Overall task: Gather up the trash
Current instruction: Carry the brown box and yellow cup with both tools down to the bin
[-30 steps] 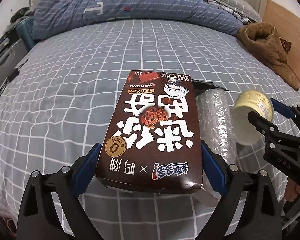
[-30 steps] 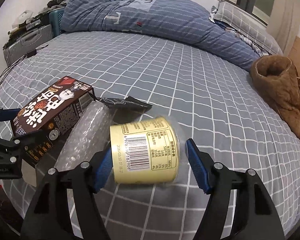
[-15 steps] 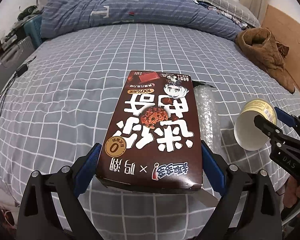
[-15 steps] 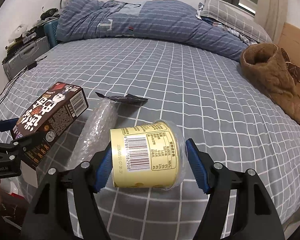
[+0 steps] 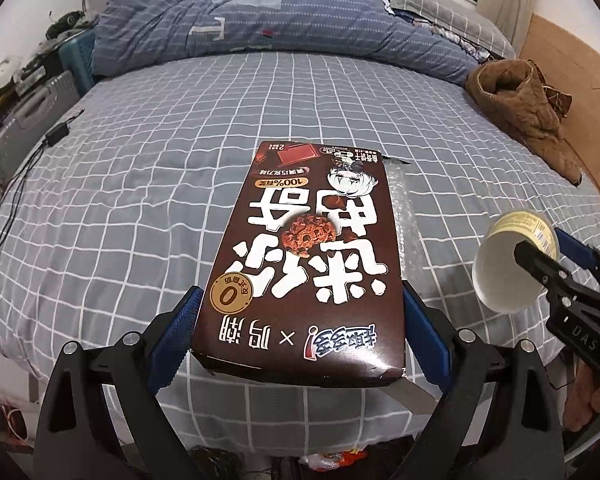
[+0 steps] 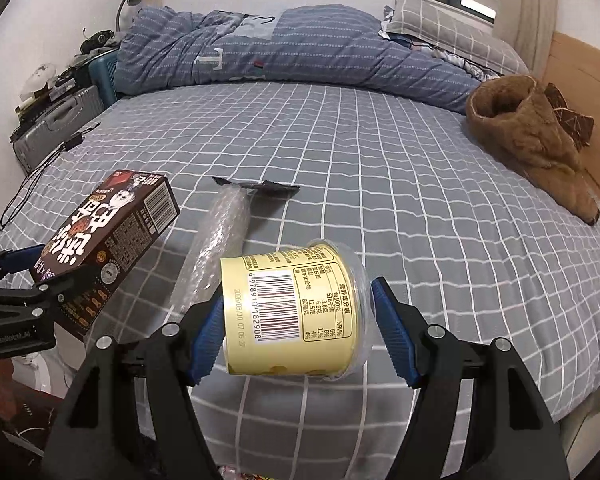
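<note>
My left gripper (image 5: 300, 340) is shut on a brown snack box (image 5: 308, 256) with white lettering and holds it above the bed's near edge; the box also shows in the right wrist view (image 6: 108, 240). My right gripper (image 6: 296, 332) is shut on a yellow paper cup (image 6: 292, 304) lying on its side between the jaws, barcode up; the cup shows in the left wrist view (image 5: 508, 264). A roll of clear bubble wrap (image 6: 220, 236) and a black wrapper (image 6: 260, 190) lie on the bed between the two held items.
The bed (image 6: 380, 168) has a grey checked sheet. A blue striped duvet (image 6: 280, 52) is piled at the far side. A brown garment (image 6: 528, 140) lies at the right. A grey suitcase (image 5: 24, 120) and a black cable (image 5: 24, 172) are at the left.
Both grippers have lifted and drawn back from the bed with the box and the cup. The bubble wrap and wrapper stay on the sheet.
</note>
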